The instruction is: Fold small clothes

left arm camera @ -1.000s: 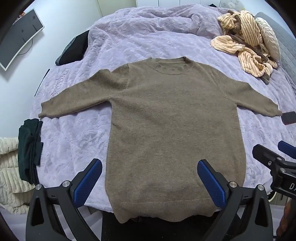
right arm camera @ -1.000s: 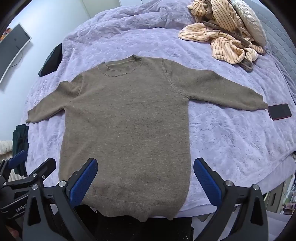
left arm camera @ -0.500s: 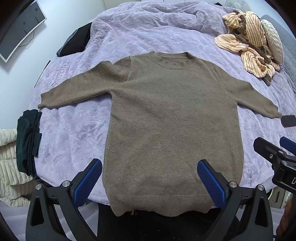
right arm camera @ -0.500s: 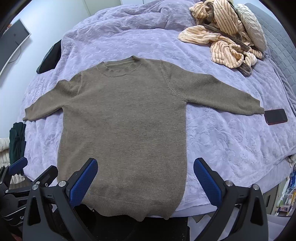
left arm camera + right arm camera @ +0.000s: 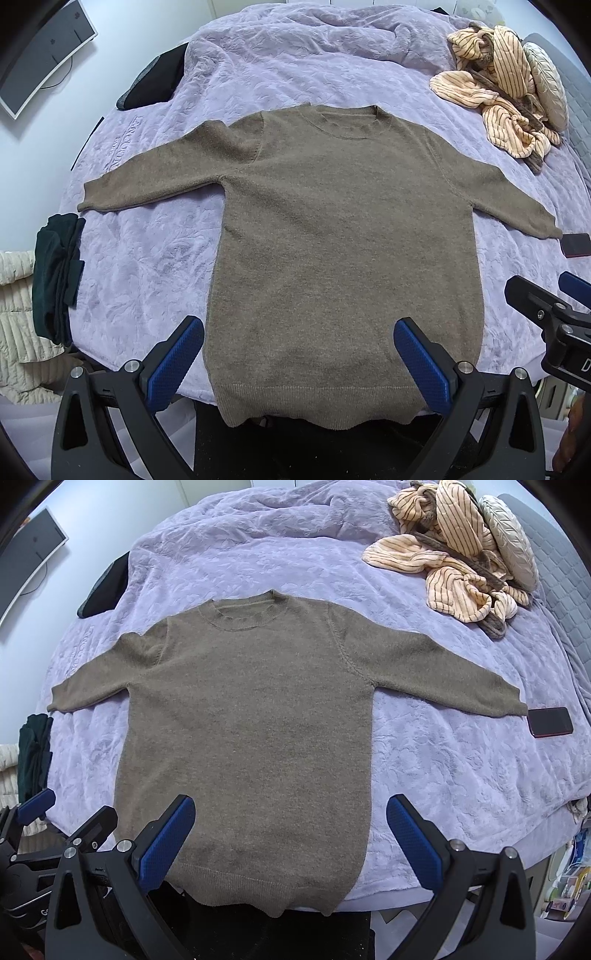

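The sweater (image 5: pixel 343 258) is lying flat on the bed (image 5: pixel 147 258), hem at the near edge, while both grippers (image 5: pixel 299 365) (image 5: pixel 291 842) — jaws wide, empty — are being raised, so folding is judged unstarted.

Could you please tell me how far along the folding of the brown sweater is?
Done: the sweater lies flat on the bed, sleeves spread. In hand: nothing; the left hand-held gripper and right hand-held gripper hover open above its hem. Left: every fold.
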The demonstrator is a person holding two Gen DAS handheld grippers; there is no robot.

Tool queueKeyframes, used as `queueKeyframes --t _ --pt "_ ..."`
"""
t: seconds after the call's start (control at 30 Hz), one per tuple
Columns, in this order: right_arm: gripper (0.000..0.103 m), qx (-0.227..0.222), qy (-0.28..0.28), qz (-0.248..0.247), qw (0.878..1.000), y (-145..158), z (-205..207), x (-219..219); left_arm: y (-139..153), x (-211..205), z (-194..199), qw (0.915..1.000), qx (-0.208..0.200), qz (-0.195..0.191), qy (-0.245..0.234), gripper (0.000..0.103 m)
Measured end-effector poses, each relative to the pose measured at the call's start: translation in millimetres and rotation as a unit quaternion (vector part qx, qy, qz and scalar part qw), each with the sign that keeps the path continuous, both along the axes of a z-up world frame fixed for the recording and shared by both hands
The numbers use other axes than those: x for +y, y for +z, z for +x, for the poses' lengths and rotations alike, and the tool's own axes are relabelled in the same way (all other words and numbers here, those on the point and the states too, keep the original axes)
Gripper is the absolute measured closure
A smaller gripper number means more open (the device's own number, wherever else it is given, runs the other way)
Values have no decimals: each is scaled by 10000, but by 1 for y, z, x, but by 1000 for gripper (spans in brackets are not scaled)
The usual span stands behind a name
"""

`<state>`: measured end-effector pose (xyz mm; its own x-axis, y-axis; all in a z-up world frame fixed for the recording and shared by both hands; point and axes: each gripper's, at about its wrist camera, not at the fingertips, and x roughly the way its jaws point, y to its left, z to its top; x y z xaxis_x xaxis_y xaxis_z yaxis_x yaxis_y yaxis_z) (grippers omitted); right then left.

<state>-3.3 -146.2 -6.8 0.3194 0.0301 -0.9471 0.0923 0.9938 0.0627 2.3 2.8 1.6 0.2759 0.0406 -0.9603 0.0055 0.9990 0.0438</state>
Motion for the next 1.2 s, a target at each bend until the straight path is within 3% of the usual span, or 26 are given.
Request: queueKeyframes --t 1.2 --pt "0 2 2 -45 10000 5 -4 -10 4 -13 -6 10000 29 55 -14 0"
